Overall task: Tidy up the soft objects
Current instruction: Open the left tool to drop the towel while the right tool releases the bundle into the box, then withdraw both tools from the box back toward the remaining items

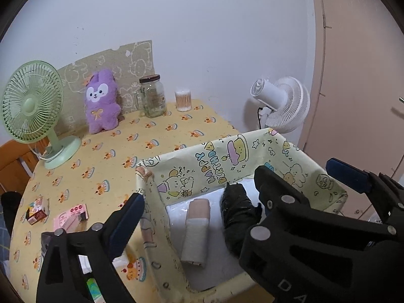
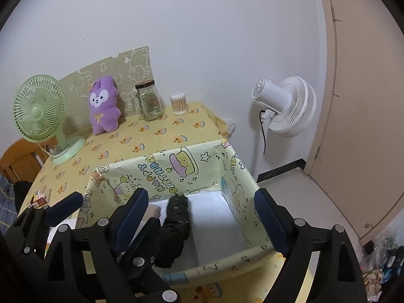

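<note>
A paper-lined box point(image 1: 202, 159) with cartoon birthday print stands on the table's near right; it also shows in the right wrist view point(image 2: 176, 176). Inside lie a rolled beige-and-white cloth point(image 1: 195, 229) and a rolled black cloth point(image 1: 237, 217), side by side on the white bottom. In the right wrist view the black roll point(image 2: 176, 217) is in the box and the beige roll point(image 2: 154, 212) is mostly hidden. My left gripper point(image 1: 197, 209) is open above the box. My right gripper point(image 2: 202, 217) is open over the box, empty. A purple plush bunny point(image 1: 101, 103) leans upright at the table's back.
A green desk fan point(image 1: 32, 111) stands back left. A glass jar point(image 1: 151, 96) and a cotton-swab tub point(image 1: 183, 100) stand at the back. Small pink boxes point(image 1: 72, 217) lie at the left. A white fan point(image 1: 282, 103) is mounted at the wall to the right.
</note>
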{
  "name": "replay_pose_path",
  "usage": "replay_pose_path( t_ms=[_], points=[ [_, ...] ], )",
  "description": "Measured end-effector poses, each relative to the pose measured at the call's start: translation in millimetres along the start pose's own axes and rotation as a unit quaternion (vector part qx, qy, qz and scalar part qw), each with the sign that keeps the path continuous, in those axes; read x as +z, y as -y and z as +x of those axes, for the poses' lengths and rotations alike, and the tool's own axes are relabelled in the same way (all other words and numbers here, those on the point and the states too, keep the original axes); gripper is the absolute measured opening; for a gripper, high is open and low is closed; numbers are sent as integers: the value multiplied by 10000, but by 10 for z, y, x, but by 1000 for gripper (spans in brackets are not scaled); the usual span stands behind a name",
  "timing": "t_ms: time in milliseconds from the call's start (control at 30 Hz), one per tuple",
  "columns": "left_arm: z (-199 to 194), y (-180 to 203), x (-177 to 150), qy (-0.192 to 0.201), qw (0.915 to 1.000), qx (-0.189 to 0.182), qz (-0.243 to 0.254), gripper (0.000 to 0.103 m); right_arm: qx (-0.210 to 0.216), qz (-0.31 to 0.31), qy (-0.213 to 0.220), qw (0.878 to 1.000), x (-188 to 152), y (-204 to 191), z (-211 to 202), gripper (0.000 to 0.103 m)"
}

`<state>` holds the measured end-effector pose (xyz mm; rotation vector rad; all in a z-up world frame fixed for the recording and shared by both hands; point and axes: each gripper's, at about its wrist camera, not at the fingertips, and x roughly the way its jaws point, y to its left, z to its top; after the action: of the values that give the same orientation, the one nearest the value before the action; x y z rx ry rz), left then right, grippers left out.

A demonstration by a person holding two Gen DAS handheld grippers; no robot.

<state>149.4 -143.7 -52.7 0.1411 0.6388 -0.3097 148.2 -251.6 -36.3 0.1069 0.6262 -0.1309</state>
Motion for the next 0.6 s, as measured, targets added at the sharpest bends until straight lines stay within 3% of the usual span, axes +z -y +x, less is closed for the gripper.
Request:
replay_pose_path(
  t_ms=[133,600],
  points=[
    [-146,-30,1,87,10000,2,-35,100,9,-45,87,10000,6,-45,-120,95],
    [-676,-165,-67,429,9990,135,-71,103,156,-223,538,9982,-28,-255,-635,99]
  ],
)
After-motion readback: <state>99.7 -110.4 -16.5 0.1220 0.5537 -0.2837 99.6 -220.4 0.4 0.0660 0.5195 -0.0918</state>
